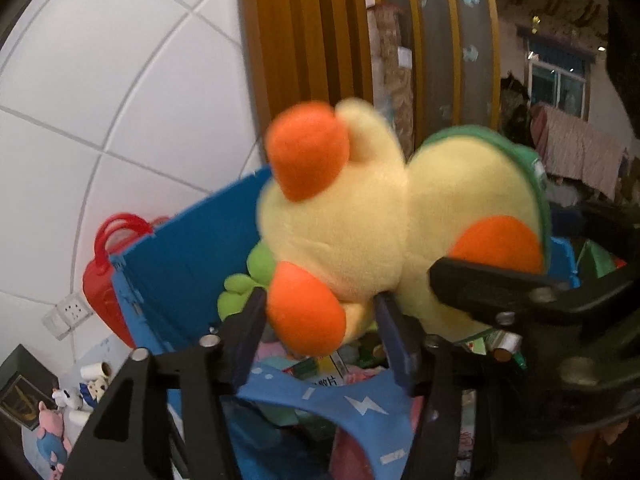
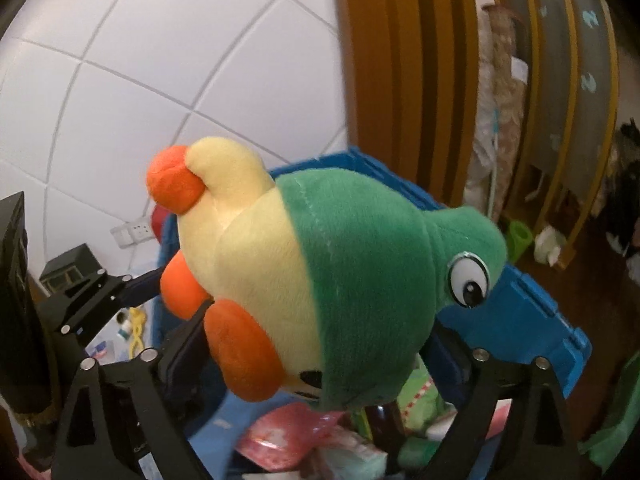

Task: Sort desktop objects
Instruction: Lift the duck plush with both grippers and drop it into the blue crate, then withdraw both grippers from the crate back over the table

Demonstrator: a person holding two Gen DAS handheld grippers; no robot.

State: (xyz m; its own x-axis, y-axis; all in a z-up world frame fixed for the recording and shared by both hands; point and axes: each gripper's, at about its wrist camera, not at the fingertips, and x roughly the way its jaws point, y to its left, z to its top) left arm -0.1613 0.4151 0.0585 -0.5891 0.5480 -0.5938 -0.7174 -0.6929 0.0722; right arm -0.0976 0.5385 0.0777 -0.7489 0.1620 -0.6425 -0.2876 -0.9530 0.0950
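Observation:
A plush toy (image 1: 360, 220) with a yellow belly, green back (image 2: 360, 264) and orange feet hangs over an open blue bin (image 1: 188, 248), blurred in the left wrist view. My left gripper (image 1: 320, 308) has one orange foot between its fingers, with a gap showing on the right side. My right gripper (image 2: 320, 324) spans the toy's body with its jaws very wide, and its fingers do not visibly press in. One right finger (image 1: 492, 284) also shows in the left wrist view. The blue bin (image 2: 516, 320) holds snack packets, a blue cloth (image 1: 344, 400) and a green plush (image 1: 244, 284).
A red handled case (image 1: 108, 276) leans behind the bin by the white tiled wall, near a socket (image 1: 66, 316). Small plush figures (image 1: 52, 436) and paper rolls lie at lower left. A black box (image 2: 12, 300) stands left. A wooden frame (image 2: 400, 80) rises behind.

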